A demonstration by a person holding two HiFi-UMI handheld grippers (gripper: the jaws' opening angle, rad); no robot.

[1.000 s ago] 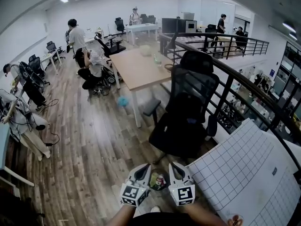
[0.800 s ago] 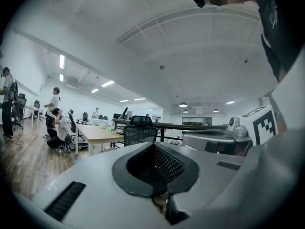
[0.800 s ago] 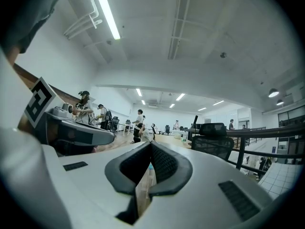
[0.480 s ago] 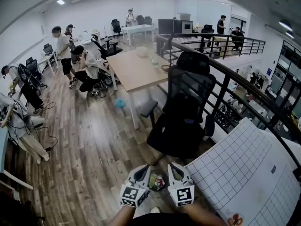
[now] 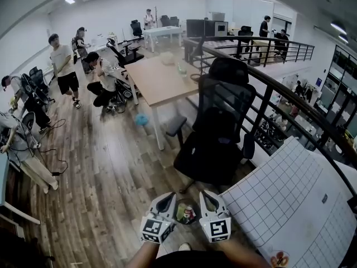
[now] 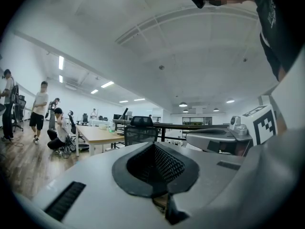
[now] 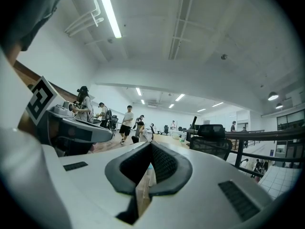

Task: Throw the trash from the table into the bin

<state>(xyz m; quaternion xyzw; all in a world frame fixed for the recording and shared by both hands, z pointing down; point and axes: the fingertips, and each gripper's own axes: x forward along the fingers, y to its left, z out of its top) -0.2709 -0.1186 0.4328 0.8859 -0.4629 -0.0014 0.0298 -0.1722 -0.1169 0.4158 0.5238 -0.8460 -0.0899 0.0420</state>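
Grippers level and side by side over a wooden floor (image 5: 106, 172), left gripper (image 5: 166, 201) and right gripper (image 5: 207, 200) both clenched tight, nothing between the jaws of either. Between the pair, low on the floor, a dark round bin (image 5: 186, 222) holding trash: a red-and-white can (image 5: 189, 211) beside something green. At right, a white gridded table (image 5: 290, 205), a small reddish item (image 5: 277, 259) at its near edge, too small to make out. Ahead, a black office chair (image 5: 217, 133) beside a curved railing (image 5: 279, 96); beyond, a wooden desk (image 5: 159, 80) and several people (image 5: 103, 77).
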